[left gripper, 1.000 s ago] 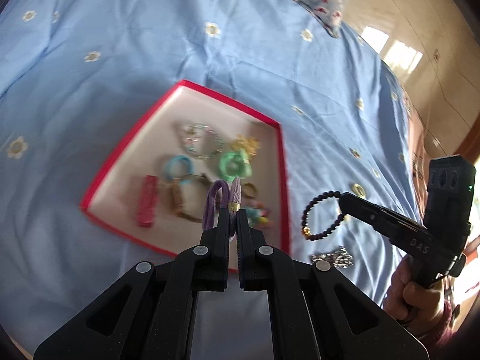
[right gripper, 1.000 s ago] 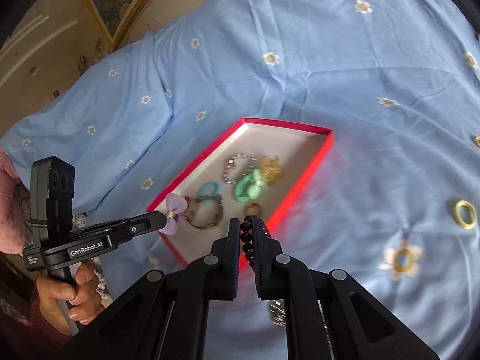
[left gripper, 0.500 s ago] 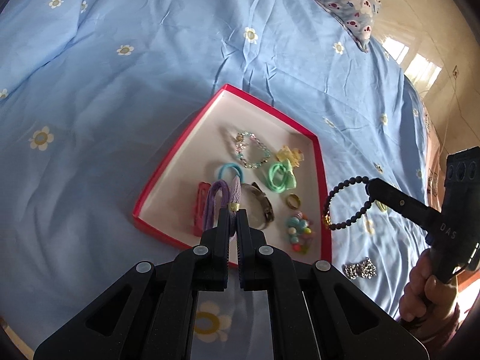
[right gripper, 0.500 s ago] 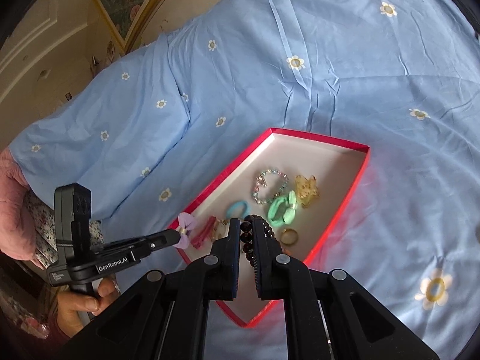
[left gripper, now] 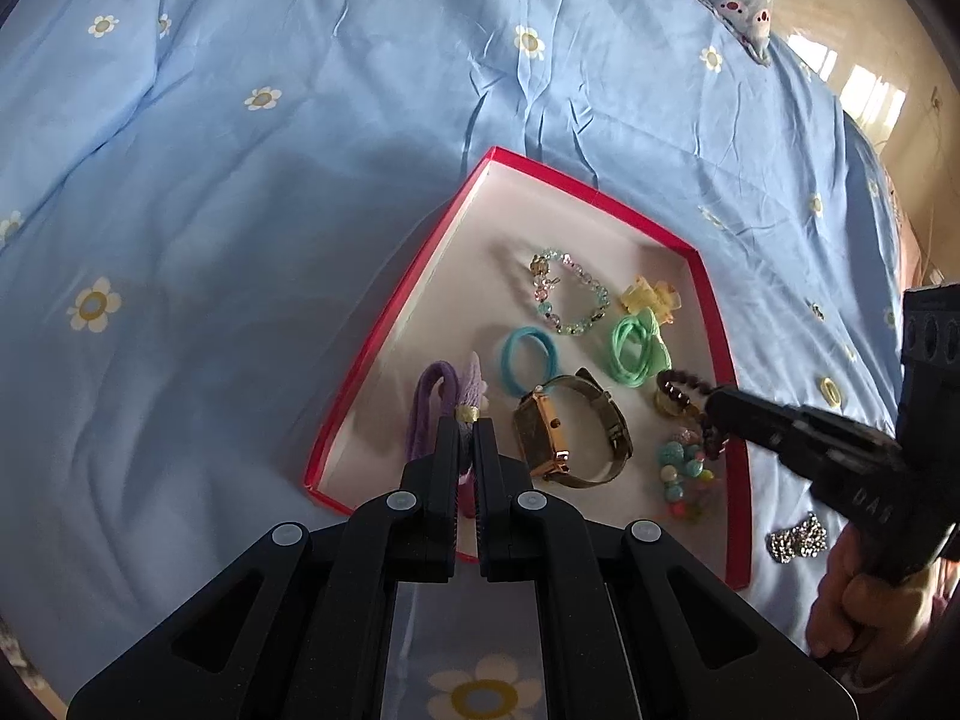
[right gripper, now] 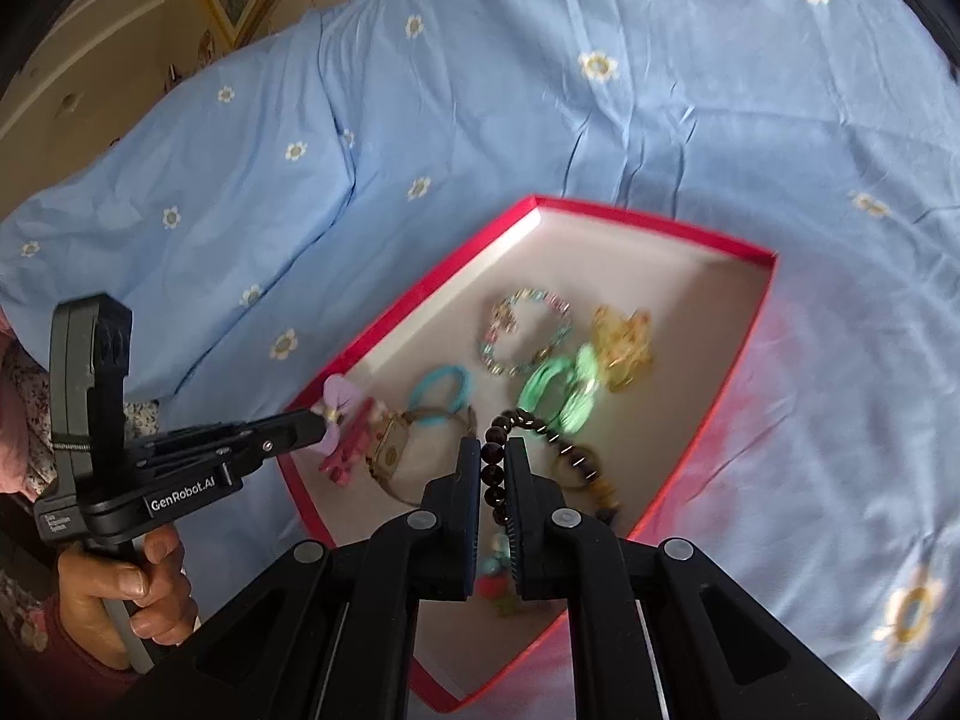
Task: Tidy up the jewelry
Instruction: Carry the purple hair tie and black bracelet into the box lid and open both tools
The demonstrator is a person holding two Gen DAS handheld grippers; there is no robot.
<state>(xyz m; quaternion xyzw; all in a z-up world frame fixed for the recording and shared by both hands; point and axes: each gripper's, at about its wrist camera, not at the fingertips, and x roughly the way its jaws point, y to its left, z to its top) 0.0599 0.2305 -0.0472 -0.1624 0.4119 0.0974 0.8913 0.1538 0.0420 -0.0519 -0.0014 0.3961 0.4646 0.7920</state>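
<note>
The left gripper (left gripper: 463,429) was pinched tight on the gold knot of a soft purple bow hair tie (left gripper: 441,408), and the right gripper (right gripper: 493,459) was clamped on a dark bead bracelet (right gripper: 540,432), both hanging low over the red tray (left gripper: 711,324) on the bed (left gripper: 240,192). Both looked light and floppy, best held at knot or bead. In the tray: one watch (left gripper: 570,438), one blue tie (left gripper: 529,360), one green tie (left gripper: 633,351), one pastel bracelet (left gripper: 567,291).
</note>
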